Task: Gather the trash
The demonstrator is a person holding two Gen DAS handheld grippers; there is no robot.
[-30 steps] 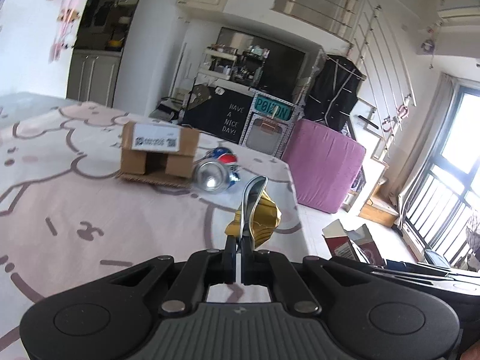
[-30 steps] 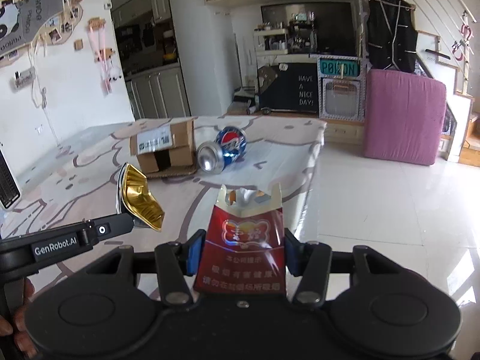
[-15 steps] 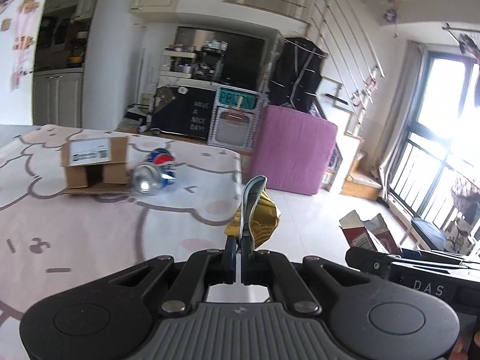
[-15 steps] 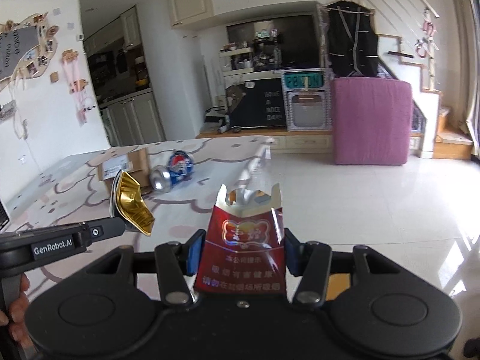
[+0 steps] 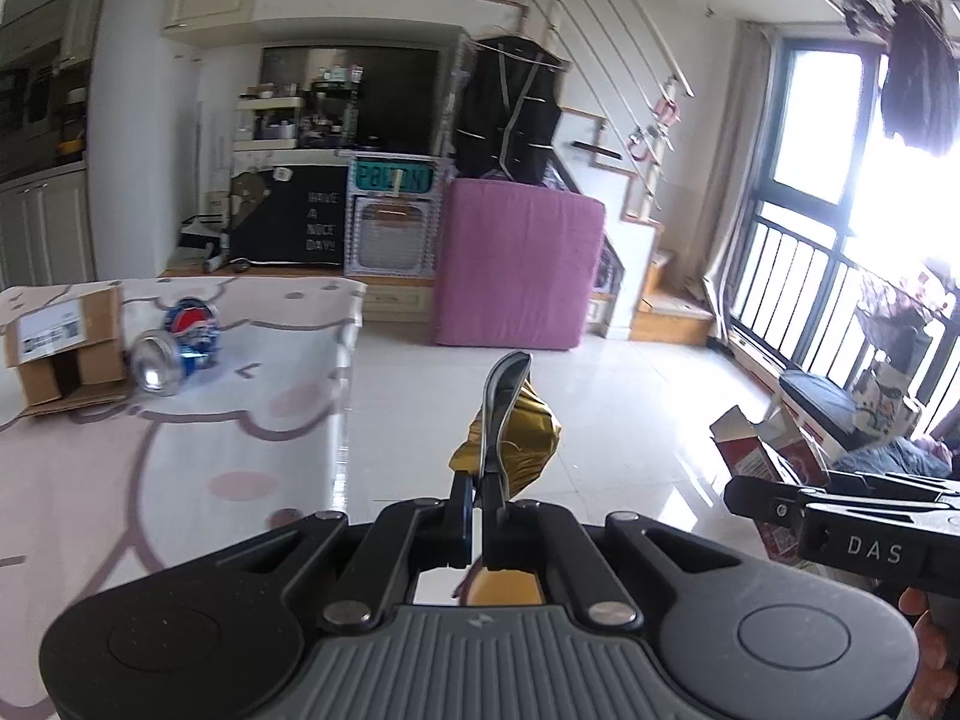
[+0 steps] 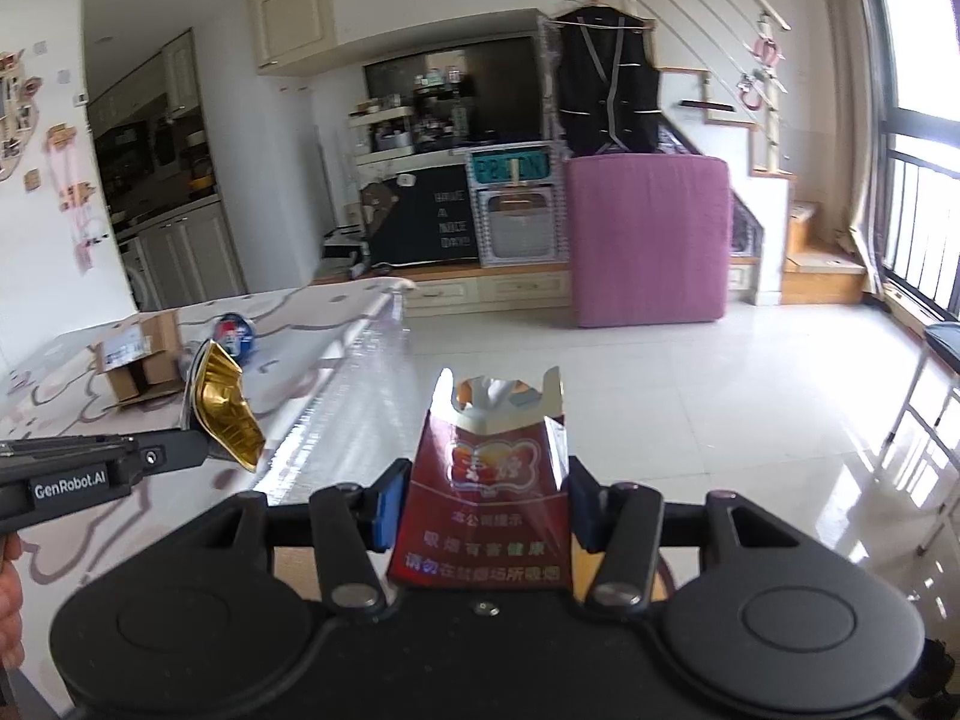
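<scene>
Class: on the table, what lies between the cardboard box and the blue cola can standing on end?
A silver can on its side, beside the cardboard box and blue cola can; left wrist view.

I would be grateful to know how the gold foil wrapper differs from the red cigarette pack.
The gold foil wrapper is crumpled and shiny; the red cigarette pack is a printed box, torn open on top. The left gripper pinches the wrapper thin; the right gripper spans the pack's width. Both are held off the table.

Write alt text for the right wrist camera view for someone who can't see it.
The right gripper clamps an opened red cigarette pack upright between its fingers, over a glossy tiled floor. At left, the left gripper holds a crumpled gold foil wrapper beside a table with a cardboard box and a Pepsi can.
</scene>
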